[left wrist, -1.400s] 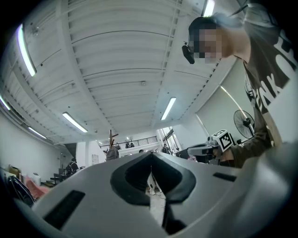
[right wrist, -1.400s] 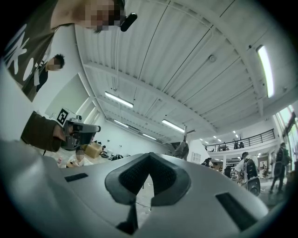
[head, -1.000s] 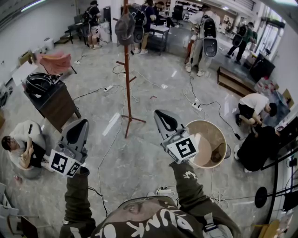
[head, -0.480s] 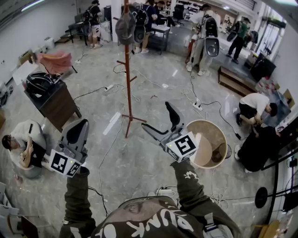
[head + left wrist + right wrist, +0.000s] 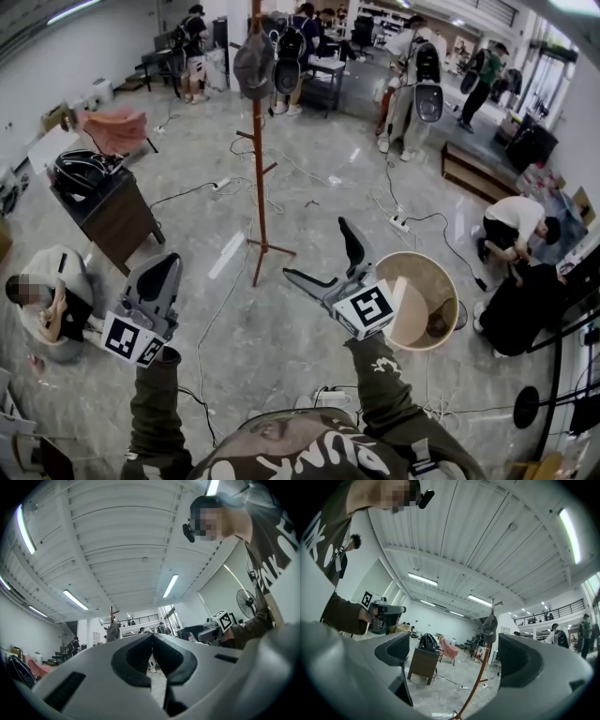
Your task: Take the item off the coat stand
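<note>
A grey cap (image 5: 253, 64) hangs near the top of a red-brown coat stand (image 5: 258, 159) on the floor ahead of me. In the right gripper view the cap (image 5: 490, 628) and the stand's pole (image 5: 479, 679) show between the jaws, far off. My right gripper (image 5: 330, 262) is open and empty, and its jaws have just been opening. My left gripper (image 5: 161, 268) is shut with nothing in it, low at the left. Through the left gripper view the stand and cap (image 5: 112, 631) are small and distant above the closed jaws (image 5: 152, 637).
A round tan bin (image 5: 418, 255) stands just right of my right gripper. A dark wooden cabinet (image 5: 117, 216) with a black bag is at the left. Cables and power strips (image 5: 397, 221) lie on the floor. A person sits at the left (image 5: 52, 295) and another crouches at the right (image 5: 511, 217).
The right gripper's jaws have gone from shut to wide open, with nothing between them. The left gripper has stayed where it was.
</note>
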### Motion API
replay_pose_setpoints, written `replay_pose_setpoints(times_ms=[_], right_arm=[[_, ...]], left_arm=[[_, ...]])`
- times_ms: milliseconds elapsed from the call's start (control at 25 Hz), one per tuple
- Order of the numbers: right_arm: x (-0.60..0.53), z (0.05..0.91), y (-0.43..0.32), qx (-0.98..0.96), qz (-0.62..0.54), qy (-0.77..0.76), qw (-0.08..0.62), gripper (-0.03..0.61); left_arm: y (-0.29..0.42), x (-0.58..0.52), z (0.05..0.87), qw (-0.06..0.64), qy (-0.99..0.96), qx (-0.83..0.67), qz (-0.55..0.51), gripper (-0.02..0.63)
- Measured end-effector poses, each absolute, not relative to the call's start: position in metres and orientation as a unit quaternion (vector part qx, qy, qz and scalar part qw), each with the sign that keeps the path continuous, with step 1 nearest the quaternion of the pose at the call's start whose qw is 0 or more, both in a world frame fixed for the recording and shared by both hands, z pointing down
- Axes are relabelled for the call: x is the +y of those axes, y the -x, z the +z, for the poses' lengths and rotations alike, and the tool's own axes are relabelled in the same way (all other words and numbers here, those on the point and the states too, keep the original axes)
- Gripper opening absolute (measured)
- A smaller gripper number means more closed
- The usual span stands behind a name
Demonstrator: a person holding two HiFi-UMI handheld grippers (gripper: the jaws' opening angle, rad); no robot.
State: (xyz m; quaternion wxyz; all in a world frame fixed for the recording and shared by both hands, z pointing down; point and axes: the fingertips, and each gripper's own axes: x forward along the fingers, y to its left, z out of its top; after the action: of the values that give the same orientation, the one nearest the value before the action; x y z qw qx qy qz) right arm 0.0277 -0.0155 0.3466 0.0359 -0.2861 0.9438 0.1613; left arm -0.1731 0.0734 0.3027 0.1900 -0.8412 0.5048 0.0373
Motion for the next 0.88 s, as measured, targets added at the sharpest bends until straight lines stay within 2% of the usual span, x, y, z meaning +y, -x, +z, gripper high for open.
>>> replay_pose_setpoints(times_ms=[880], right_arm=[[-0.082,0.365,-0.1,0.95,0.144,0.272,0.046,0.58]], left_arm=[[0.099,0.017,0.323,0.17,0.834,0.525,0.014,0.005]])
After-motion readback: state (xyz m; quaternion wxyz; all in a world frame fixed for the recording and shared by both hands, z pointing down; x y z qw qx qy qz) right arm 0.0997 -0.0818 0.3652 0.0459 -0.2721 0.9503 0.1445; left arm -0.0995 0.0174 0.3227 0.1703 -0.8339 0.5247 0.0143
